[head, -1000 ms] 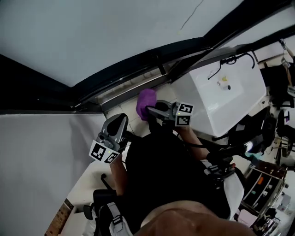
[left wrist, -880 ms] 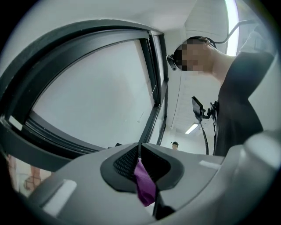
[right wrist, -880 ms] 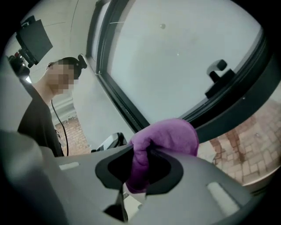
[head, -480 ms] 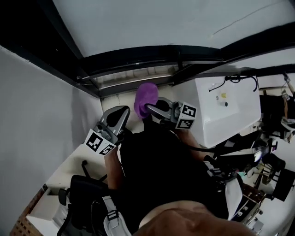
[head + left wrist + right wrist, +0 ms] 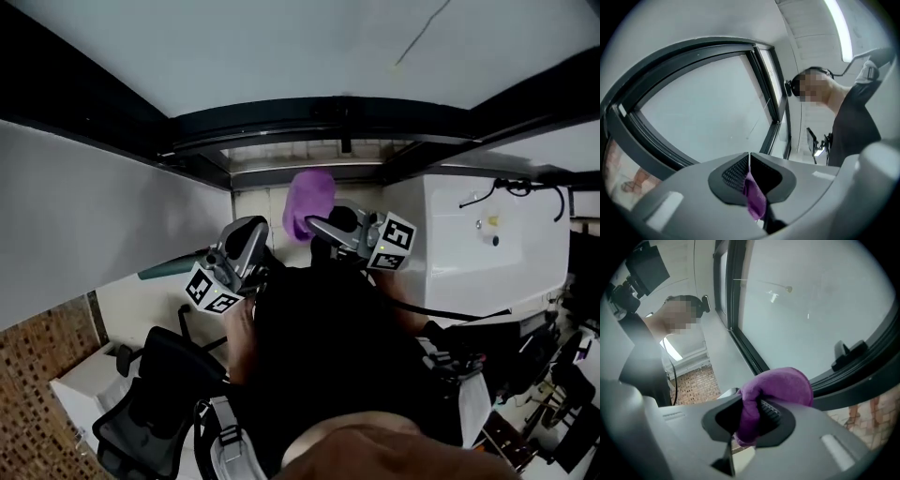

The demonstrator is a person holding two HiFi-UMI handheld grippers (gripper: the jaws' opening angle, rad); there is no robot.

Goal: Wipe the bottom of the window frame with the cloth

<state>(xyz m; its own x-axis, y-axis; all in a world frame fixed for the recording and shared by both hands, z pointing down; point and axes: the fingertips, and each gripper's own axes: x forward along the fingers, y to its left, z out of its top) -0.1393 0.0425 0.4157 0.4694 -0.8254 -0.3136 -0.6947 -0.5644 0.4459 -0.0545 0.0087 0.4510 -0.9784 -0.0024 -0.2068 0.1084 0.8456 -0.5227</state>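
One cloth (image 5: 782,384) in right gripper (image 5: 753,412)

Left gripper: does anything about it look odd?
Yes. A purple scrap is pinched in the left gripper's shut jaws, while the cloth is bunched in the right gripper. Whether it tore off the cloth can't be told.

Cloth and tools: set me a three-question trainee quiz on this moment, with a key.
1. Which tool holds the cloth: A left, B right?
2. True or false: the left tool stands wide open.
3. Fill in: the cloth is coloured ____.
Key: 1 B; the right tool is shut on it. 2 False; its jaws are together on a thin purple strip. 3 purple.
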